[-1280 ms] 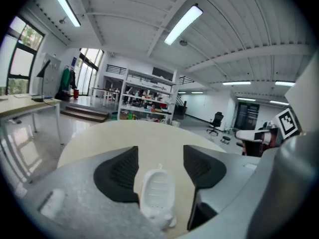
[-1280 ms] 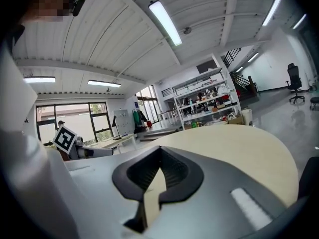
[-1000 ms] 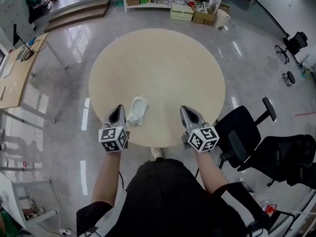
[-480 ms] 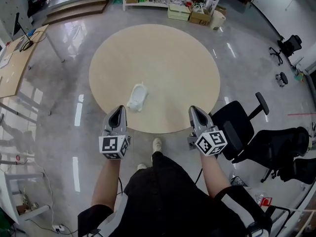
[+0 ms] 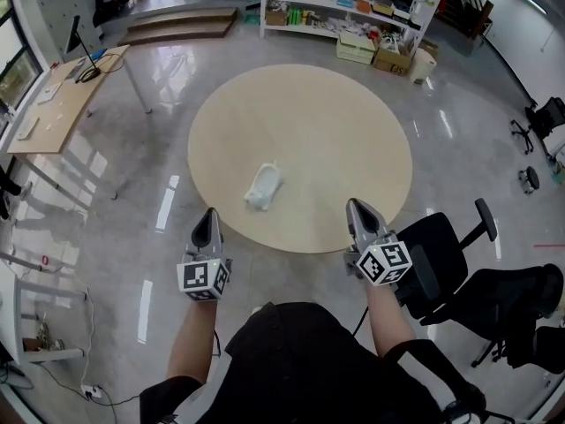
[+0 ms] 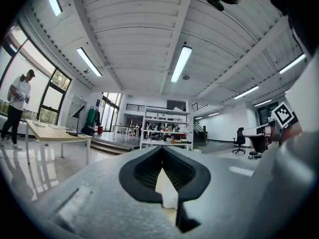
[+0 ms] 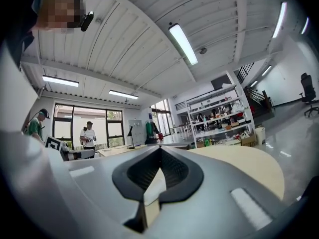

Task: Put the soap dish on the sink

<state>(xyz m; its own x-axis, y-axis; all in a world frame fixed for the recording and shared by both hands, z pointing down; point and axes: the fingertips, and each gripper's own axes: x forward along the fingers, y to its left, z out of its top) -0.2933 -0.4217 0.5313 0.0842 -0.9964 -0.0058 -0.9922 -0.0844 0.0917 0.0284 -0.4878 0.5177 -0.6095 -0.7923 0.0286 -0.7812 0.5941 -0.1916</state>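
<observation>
1. Task thing: one small white piece (image 5: pixel 265 186) lies on the round table (image 5: pixel 335 122), toward the near side. It's too small to tell whether it's the soap dish alone, a sink, or the dish already sat on a sink. No separate sink shows in any view. The scene fits both a dish already placed and a dish yet to go.
2. Risk, ID: acting on a wrong guess about the piece could undo a finished placement or grab the wrong part. Cause: it's tiny in the head view and mostly hidden in both gripper views.
3. Risk, contact: the piece looks smooth and light and the tabletop slick, so I judge a nudge from shut tips would skate it away or tip it.
4. Risk, clearance: an office chair (image 5: pixel 441 246) stands just beside the person's right arm and could catch the elbow on a reach.
5. L gripper (image 5: pixel 209 212): jaws fully together, tips meeting, nothing pinched. It's held level by the table's near edge, well apart from the piece.
6. R gripper (image 5: pixel 357 205): jaws also closed tip to tip and empty, touching nothing, with the tabletop ahead.
</observation>
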